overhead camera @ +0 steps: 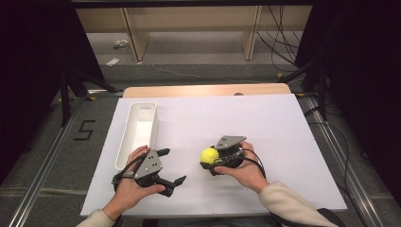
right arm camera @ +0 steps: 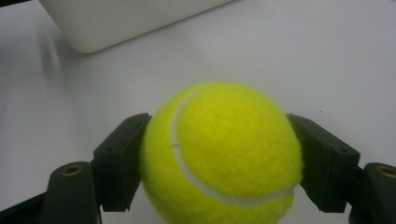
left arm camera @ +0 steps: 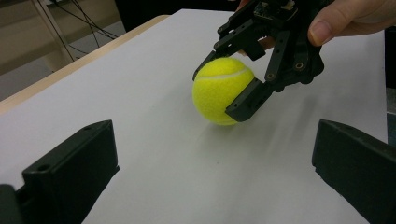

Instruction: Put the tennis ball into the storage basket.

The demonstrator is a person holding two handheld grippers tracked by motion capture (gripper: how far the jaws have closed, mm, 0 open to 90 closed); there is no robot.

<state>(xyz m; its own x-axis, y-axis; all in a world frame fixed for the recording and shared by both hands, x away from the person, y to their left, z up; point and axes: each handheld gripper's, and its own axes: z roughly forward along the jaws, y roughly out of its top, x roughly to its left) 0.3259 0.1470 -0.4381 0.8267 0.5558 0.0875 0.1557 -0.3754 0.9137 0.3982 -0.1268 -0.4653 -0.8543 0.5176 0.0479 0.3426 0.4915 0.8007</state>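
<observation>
A yellow tennis ball [overhead camera: 209,155] sat near the middle of a white table [overhead camera: 265,123], a little toward the person's side. The right gripper [overhead camera: 211,160] had its two black jaws pressed against opposite sides of the ball, clamped on it; in the right gripper view the ball [right arm camera: 222,154] bulged between the jaws. In the left gripper view the ball [left arm camera: 222,90] appeared at or just above the tabletop, with a faint shadow beneath it; whether it touched the surface could not be told. The person's right hand [overhead camera: 246,166] wrapped the gripper from behind.

To the left, apart from the ball, the left gripper [overhead camera: 174,166] rested low over the table with its jaws spread wide and nothing between them, pointing toward the ball.

Farther left and slightly back, a long white tray [overhead camera: 124,142] lay lengthwise along the table's left edge, with nothing visible inside it.

Judging from this, the grasp on the ball looked complete. What seemed left was to carry the ball across to the tray and let it go there, if the tray was indeed its destination.
</observation>
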